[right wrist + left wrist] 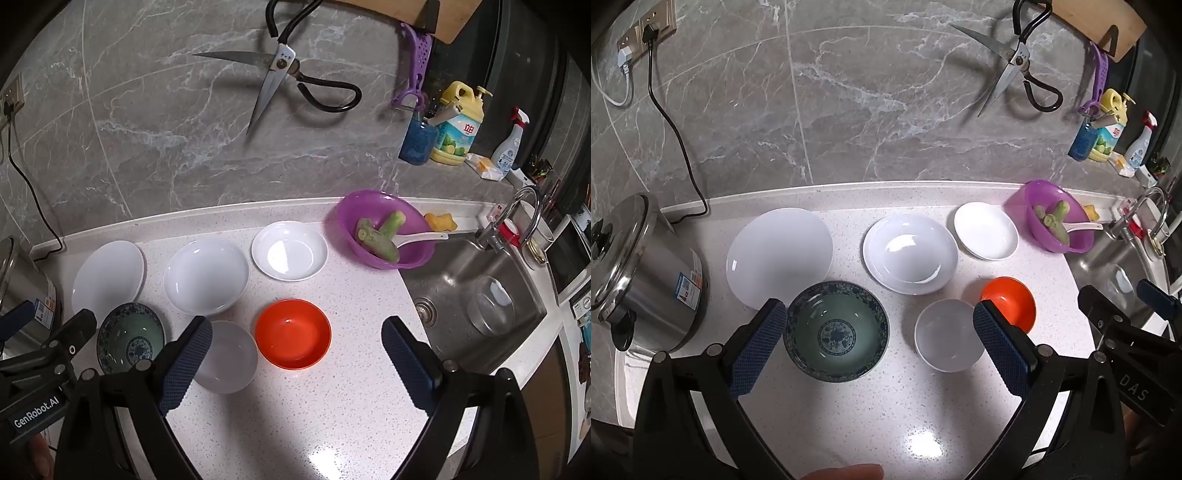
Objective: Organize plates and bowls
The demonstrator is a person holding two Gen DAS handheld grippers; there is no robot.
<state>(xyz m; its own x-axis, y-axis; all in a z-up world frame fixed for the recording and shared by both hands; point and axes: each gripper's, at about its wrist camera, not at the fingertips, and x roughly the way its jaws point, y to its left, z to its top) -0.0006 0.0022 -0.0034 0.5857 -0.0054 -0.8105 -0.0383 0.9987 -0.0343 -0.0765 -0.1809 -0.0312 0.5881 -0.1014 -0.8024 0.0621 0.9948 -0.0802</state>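
With both the left gripper (879,321) and right gripper (297,341) gaping wide and empty above the counter (879,413), nothing looks stacked yet, so the next move likely means closing on the orange bowl (293,334), at twelve o'clock of the right jaws, beside the white bowl (229,356).

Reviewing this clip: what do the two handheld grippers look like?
Both grippers, left gripper and right gripper, have black angular frames with silver bolts and dark blue textured pads. The left one's body carries white "GenRobot.AI" lettering; the right shows "DAS". No sleeves visible.
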